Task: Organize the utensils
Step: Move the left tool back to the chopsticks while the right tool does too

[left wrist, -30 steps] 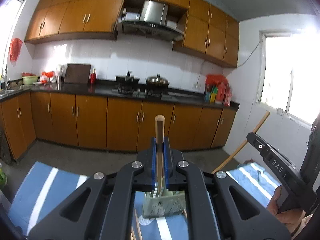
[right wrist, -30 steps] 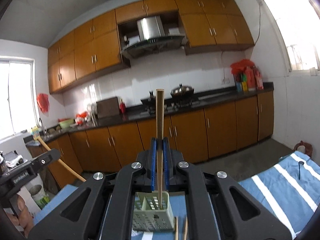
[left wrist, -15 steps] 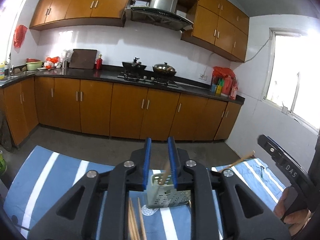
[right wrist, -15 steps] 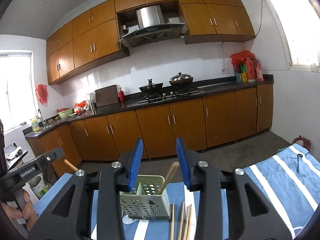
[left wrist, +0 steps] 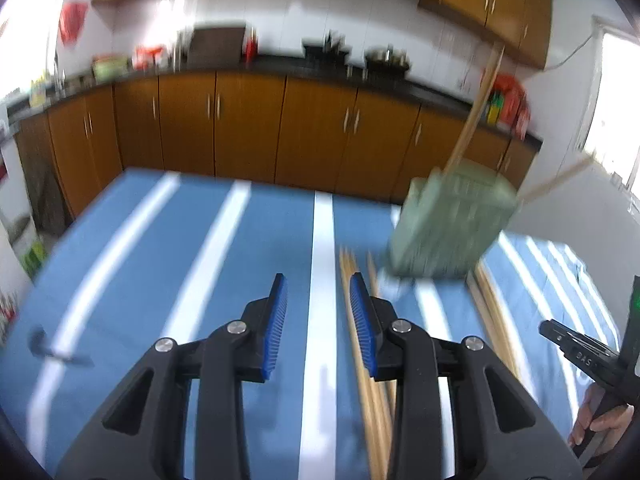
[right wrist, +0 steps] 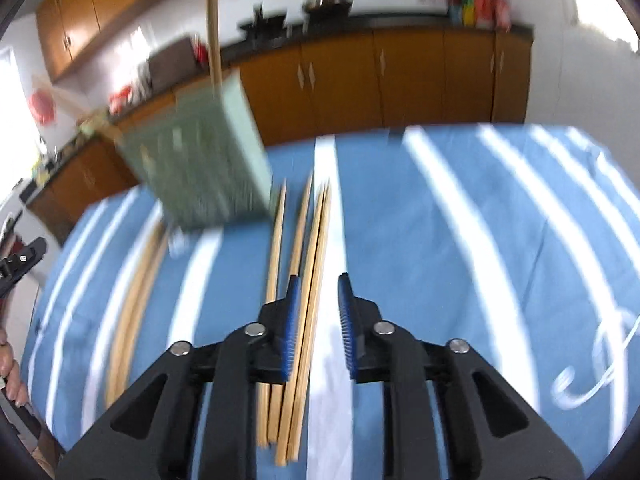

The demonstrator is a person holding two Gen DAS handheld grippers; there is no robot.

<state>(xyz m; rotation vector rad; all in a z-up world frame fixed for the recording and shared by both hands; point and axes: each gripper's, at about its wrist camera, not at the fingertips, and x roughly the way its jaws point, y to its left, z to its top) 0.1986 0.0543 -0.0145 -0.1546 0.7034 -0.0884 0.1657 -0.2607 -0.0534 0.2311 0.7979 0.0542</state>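
Left gripper (left wrist: 318, 314) now tipped down over striped blue cloth (left wrist: 168, 248), fingers wide, empty; right gripper (right wrist: 318, 312) likewise lowered, fingers apart, empty; both chopsticks released earlier now stand in green perforated holder (right wrist: 200, 164); loose chopsticks (right wrist: 304, 280) on cloth beneath right fingers; frames motion-blurred.

Pale wooden chopsticks (right wrist: 298, 280) lie on matt striped cloth (right wrist: 440, 240) beside a perforated plastic holder (right wrist: 200, 160).

A pale green perforated holder (right wrist: 200, 164) stands on the blue striped cloth at far left, two wooden chopsticks (right wrist: 212, 20) leaning out of it (motion-blurred). More chopsticks (right wrist: 304, 280) lie flat nearer, roughly parallel.
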